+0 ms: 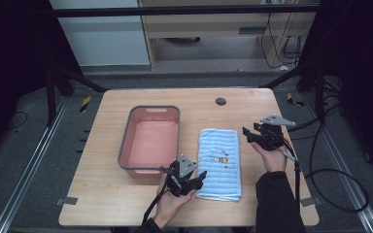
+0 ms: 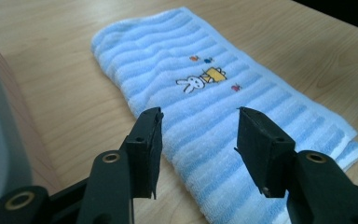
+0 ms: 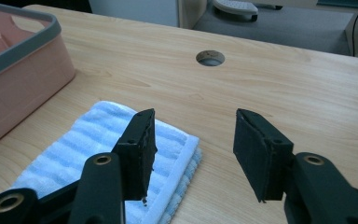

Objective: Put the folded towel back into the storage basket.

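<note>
Two grippers, left and right, hover spread over one folded blue towel at centre; one pink tub stands empty left of it.

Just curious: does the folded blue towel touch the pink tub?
Apart. The high view shows a strip of bare table between the towel and the tub.
</note>
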`<state>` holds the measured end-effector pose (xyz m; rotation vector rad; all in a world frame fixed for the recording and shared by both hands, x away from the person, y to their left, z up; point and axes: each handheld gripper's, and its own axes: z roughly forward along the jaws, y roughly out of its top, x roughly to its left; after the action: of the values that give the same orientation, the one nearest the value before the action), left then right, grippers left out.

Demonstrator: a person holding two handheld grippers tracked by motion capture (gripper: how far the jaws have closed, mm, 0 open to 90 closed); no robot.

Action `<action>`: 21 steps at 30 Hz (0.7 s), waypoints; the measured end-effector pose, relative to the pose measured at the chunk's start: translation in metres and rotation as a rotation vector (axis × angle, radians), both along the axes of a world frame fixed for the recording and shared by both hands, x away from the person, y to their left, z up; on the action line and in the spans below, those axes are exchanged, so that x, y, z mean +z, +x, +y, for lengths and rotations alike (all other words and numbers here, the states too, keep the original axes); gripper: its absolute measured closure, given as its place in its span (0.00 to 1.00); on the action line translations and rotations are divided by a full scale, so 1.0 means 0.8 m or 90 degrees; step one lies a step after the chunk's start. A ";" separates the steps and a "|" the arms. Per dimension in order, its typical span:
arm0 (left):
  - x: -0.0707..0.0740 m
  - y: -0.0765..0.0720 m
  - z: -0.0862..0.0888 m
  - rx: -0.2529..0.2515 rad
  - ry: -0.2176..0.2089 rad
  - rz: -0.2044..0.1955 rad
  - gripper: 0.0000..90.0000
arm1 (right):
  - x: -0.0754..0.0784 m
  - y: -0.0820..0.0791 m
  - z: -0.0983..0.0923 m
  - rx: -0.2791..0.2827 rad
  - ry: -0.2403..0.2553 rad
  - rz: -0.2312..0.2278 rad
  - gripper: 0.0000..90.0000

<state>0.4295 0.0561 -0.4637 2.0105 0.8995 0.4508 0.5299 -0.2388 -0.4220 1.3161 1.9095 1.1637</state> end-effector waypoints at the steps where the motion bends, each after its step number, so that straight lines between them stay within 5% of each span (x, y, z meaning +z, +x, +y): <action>1: -0.003 0.001 -0.001 0.001 0.002 0.002 0.56 | -0.003 0.001 0.001 0.000 -0.001 0.003 0.54; 9: -0.030 0.005 -0.005 0.013 0.017 0.029 0.56 | -0.019 0.011 0.009 0.008 -0.012 0.023 0.55; 21: -0.044 0.011 -0.001 0.026 0.020 0.056 0.55 | -0.057 0.029 0.024 0.015 -0.032 0.067 0.56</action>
<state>0.4383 0.0552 -0.4987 2.0568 0.9944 0.4045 0.5533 -0.2194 -0.4680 1.3554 2.0199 1.0704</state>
